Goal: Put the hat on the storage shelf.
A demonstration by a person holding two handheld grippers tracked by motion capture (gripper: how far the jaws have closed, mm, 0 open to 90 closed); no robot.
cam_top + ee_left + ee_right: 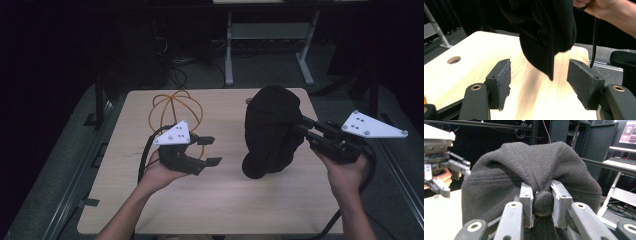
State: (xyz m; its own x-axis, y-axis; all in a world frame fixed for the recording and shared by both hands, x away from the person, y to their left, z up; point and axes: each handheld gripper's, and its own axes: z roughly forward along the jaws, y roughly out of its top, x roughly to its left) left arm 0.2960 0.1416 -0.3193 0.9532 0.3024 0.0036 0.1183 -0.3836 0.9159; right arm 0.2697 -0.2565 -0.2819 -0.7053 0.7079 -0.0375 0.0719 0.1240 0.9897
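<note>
Between the clamped right gripper (541,205) pads, black cap (272,130); left gripper (210,150) wide, empty, beside it.

No legible text, label, brand, number or sign appears in any view. The monitor (628,132), at the upper right behind the black cap (529,180) in the right gripper view, displays content too small and blurred to read.
</note>
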